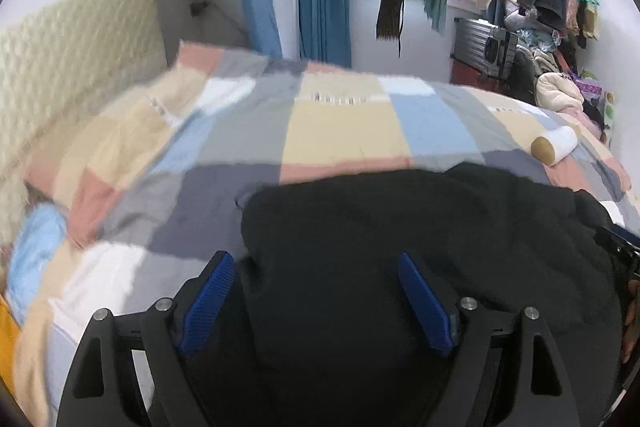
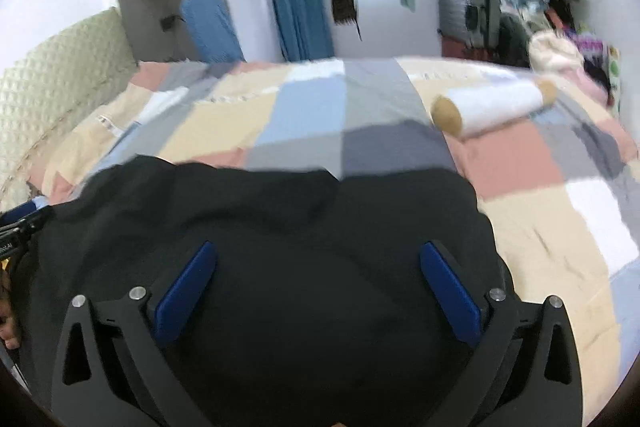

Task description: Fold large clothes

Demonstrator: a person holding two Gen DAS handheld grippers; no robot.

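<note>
**A:** What does the left wrist camera show?

**B:** The left gripper has its blue pads spread wide with nothing pinched between them. Under and ahead of it lies the black garment, a dark mound filling the lower frame from six o'clock out to three o'clock. It rests on a patchwork quilt of pink, cream, blue and grey squares. At three o'clock a white bolster with tan ends lies on the quilt, apart from the garment.

**A:** And the right wrist camera?

**B:** Much the same. The right gripper also stands wide open and empty, above the same black garment, which spreads from nine o'clock across the middle. The bolster sits at two o'clock, near the cloth's far edge but not touching it. At nine o'clock the tip of the other gripper pokes in.

**A:** What could go wrong?

**B:** I'd say the cloth is the trouble. It is so dark that I cannot pick out seams, sleeves or hem, so either gripper could close on a bunched layer instead of a true edge, and the fold would come out crooked. A pinch too deep might catch the quilt too. A wide sweep could drag fabric onto the bolster.
</note>
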